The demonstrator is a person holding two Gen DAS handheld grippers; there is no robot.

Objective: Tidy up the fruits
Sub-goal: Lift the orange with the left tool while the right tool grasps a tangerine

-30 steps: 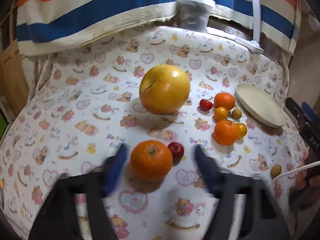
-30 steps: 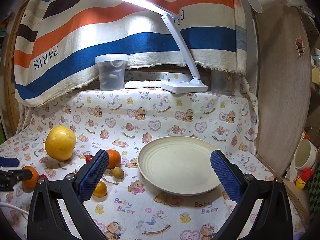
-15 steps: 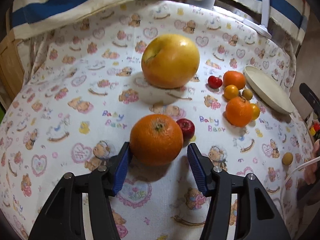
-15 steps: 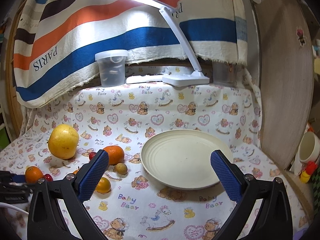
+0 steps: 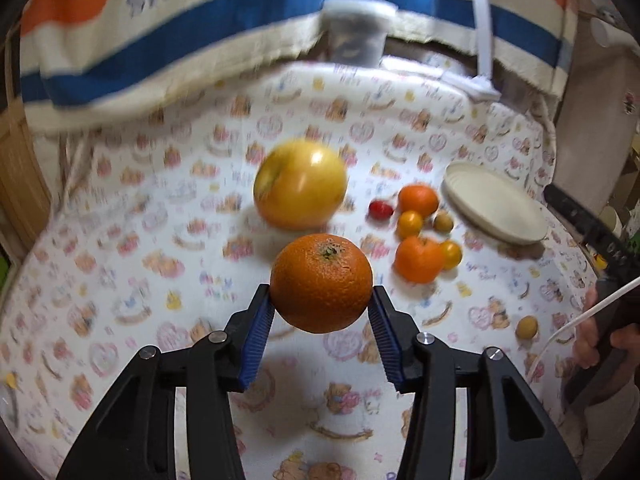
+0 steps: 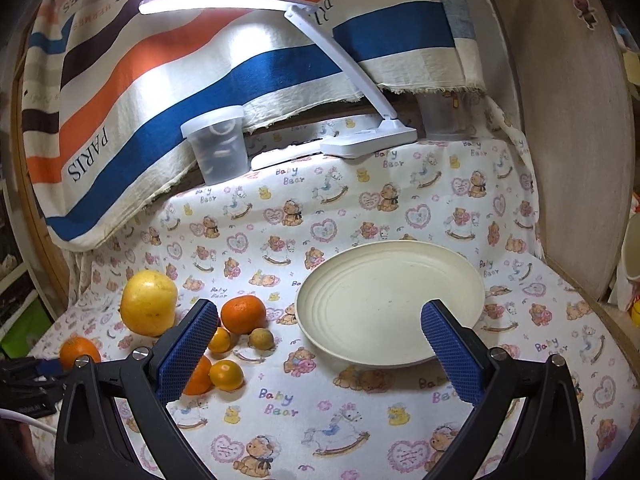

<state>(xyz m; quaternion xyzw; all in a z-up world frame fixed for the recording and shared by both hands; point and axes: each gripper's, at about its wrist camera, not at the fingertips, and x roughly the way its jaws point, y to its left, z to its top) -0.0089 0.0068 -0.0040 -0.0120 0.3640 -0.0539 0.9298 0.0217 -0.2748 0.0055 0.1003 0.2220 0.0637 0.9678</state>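
Observation:
A large orange [image 5: 322, 282] hangs above the bear-print cloth, and my left gripper [image 5: 321, 296] is shut on it, blue pads pressing its two sides. Behind it lie a big yellow fruit [image 5: 300, 184], two tangerines [image 5: 418, 200], a red cherry fruit [image 5: 380, 209] and several small yellow fruits. The cream plate [image 5: 496, 204] sits to their right with nothing in it. In the right wrist view my right gripper [image 6: 320, 312] stands open above the near rim of the plate [image 6: 392, 300]. The held orange [image 6: 78, 350] shows at the far left there.
A white desk lamp [image 6: 368, 144] and a lidded plastic container [image 6: 218, 148] stand at the back under a striped cloth. A wooden panel [image 6: 572, 160] borders the right side. One small yellow fruit [image 5: 526, 327] lies alone near a hand [image 5: 600, 340].
My left gripper closed around the orange and raised it off the cloth; the small red fruit beside it is out of sight. The right wrist view has rolled, with the plate still ahead.

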